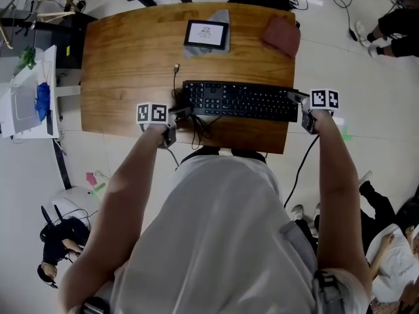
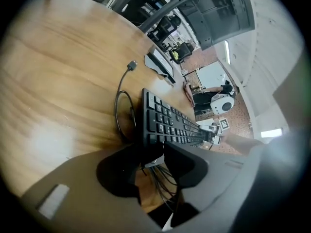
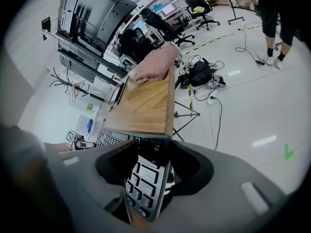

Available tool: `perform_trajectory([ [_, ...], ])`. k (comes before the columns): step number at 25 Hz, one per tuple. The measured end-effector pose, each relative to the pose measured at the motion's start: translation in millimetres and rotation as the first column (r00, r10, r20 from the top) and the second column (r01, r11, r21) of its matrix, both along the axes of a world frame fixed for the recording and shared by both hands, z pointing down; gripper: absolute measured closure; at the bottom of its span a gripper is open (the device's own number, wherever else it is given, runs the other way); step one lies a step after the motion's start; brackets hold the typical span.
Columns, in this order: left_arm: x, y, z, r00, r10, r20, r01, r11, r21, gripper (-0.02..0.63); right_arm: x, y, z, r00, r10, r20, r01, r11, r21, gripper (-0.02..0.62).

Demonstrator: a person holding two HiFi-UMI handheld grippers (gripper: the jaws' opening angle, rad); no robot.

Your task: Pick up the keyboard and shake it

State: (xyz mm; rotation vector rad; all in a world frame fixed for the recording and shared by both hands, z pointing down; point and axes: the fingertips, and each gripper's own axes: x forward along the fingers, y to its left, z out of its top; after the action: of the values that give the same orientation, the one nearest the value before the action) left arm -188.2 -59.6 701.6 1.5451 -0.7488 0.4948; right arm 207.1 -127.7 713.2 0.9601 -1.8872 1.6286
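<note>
Head view, keyboard [image 1: 239,101]: lying flat on the table [image 1: 131,51], reaching from one gripper's fingers to the other's.
Head view, left gripper [image 1: 185,112]: fingers meeting the keyboard's left end.
Head view, right gripper [image 1: 296,97]: fingers meeting its right end.
Left gripper view, left gripper [image 2: 153,149]: fingers clamping the keyboard [image 2: 170,120] corner between them, cable [image 2: 119,106] looping just beyond the left fingertip.
Right gripper view, right gripper [image 3: 151,149]: fingers pressing on the keyboard [image 3: 143,178] end, keys facing the left finger.
</note>
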Motion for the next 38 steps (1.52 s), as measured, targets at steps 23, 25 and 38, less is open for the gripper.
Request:
perform_trajectory([
  [23, 13.8, 11.9, -45.8, 0.984, 0.178, -0.029, -0.17, 0.967, 0.189, 0.476, 7.3, 7.9, -45.8, 1.0, -0.017, 0.02, 0.014, 0.995, 0.099, 0.399],
  [25, 14.8, 5.7, -56.2, 0.982, 0.187, -0.02, -0.177, 0.956, 0.234, 0.476, 8.7, 4.3, -60.0, 1.0, -0.009, 0.016, 0.007, 0.989, 0.147, 0.399],
  [38, 15.5, -47.5, -136.2, 0.976, 0.211, 0.057, -0.207, 0.804, 0.558, 0.471, 15.4, -21.7, -164.9, 0.999, 0.051, -0.011, -0.039, 0.867, 0.497, 0.399],
])
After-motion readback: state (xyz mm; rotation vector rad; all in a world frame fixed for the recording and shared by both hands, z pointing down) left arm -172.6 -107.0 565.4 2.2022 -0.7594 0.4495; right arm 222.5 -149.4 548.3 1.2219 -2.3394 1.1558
